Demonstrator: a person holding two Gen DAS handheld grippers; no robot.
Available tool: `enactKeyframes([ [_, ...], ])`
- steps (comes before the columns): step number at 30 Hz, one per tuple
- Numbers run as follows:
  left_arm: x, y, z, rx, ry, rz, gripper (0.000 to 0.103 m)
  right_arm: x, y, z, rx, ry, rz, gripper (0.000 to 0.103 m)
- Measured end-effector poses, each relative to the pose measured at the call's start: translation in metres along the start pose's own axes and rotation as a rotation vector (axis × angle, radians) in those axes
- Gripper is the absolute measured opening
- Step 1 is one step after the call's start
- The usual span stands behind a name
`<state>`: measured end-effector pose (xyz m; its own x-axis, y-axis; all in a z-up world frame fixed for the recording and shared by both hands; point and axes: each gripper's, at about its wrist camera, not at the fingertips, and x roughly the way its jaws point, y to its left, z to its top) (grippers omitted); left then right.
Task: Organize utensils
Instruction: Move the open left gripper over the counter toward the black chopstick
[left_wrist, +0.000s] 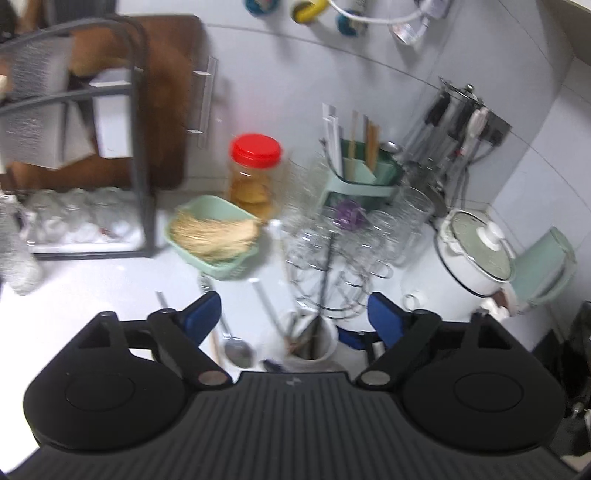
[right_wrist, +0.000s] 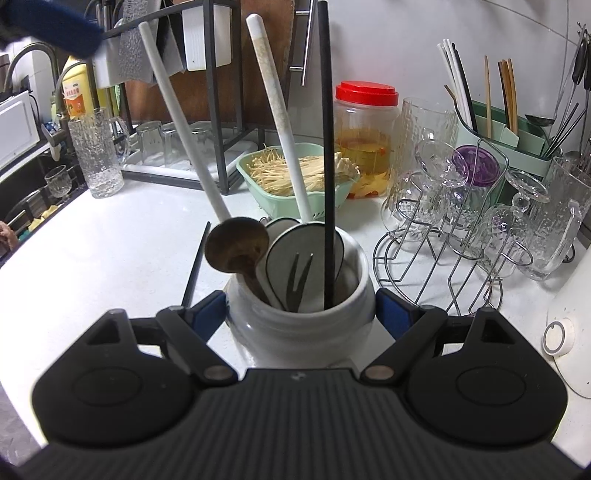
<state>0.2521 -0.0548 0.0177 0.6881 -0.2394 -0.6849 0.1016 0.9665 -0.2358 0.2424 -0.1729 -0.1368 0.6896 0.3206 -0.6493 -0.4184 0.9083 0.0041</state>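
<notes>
A white ceramic utensil jar (right_wrist: 301, 325) stands on the white counter between the fingers of my right gripper (right_wrist: 301, 314), whose blue pads touch its sides. It holds a wooden spoon (right_wrist: 236, 245), two white-handled utensils (right_wrist: 273, 107), a fork (right_wrist: 295, 280) and a black chopstick (right_wrist: 327, 147). A second black chopstick (right_wrist: 194, 269) lies on the counter left of the jar. My left gripper (left_wrist: 295, 319) is open and empty, high above the jar (left_wrist: 314, 341). A metal spoon (left_wrist: 236, 347) and other loose utensils lie on the counter below it.
A green basket of noodles (right_wrist: 295, 173), a red-lidded jar (right_wrist: 364, 140), a wire rack of glasses (right_wrist: 461, 236), a green chopstick holder (right_wrist: 506, 136), a black dish rack (right_wrist: 207, 110) and a white cooker (left_wrist: 476, 254) crowd the back. The sink (right_wrist: 26, 206) is at left.
</notes>
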Motion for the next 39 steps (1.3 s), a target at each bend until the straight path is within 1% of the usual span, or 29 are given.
enactKeyframes([
  [4,-0.014,0.016,-0.006,-0.035,-0.009,0.069,0.091,0.001,0.000,0.002,0.021,0.009,-0.001,0.089],
  [7,-0.018,0.032,-0.012,-0.076,-0.007,0.099,0.091,0.002,0.000,0.004,0.045,0.019,-0.007,0.089],
  [10,-0.012,0.047,-0.020,-0.119,0.025,0.114,0.091,0.002,-0.001,0.005,0.055,0.025,-0.007,0.089],
  [13,-0.005,0.056,-0.032,-0.136,0.061,0.135,0.091,0.002,-0.002,0.006,0.056,0.030,-0.004,0.089],
  [18,0.013,0.069,-0.056,-0.150,0.121,0.124,0.091,0.002,-0.003,0.007,0.064,0.038,0.000,0.089],
  [20,0.028,0.075,-0.067,-0.141,0.178,0.107,0.091,0.002,-0.003,0.007,0.070,0.040,0.001,0.089],
  [21,0.034,0.077,-0.073,-0.140,0.184,0.113,0.091,0.002,-0.003,0.007,0.071,0.041,0.001,0.089],
  [23,0.045,0.083,-0.084,-0.132,0.201,0.090,0.091,0.002,-0.003,0.007,0.070,0.042,0.003,0.089],
  [26,0.064,0.092,-0.100,-0.128,0.258,0.086,0.091,0.002,-0.003,0.007,0.072,0.041,0.004,0.089],
  [27,0.070,0.093,-0.104,-0.119,0.278,0.102,0.091,0.002,-0.003,0.007,0.074,0.042,0.003,0.089],
  [29,0.077,0.092,-0.112,-0.094,0.285,0.131,0.091,0.001,-0.003,0.007,0.072,0.043,0.001,0.089],
  [31,0.085,0.092,-0.118,-0.073,0.294,0.119,0.091,0.001,-0.003,0.006,0.072,0.043,0.003,0.089],
  [33,0.092,0.093,-0.121,-0.082,0.307,0.127,0.091,0.000,-0.004,0.006,0.071,0.041,0.003,0.089],
  [35,0.099,0.091,-0.123,-0.072,0.303,0.115,0.091,-0.001,-0.004,0.005,0.071,0.040,0.003,0.089],
  [37,0.106,0.088,-0.125,-0.072,0.319,0.091,0.090,-0.002,-0.005,0.005,0.070,0.039,0.004,0.089],
  [39,0.114,0.086,-0.127,-0.086,0.335,0.084,0.090,-0.002,-0.006,0.005,0.070,0.039,0.004,0.089],
])
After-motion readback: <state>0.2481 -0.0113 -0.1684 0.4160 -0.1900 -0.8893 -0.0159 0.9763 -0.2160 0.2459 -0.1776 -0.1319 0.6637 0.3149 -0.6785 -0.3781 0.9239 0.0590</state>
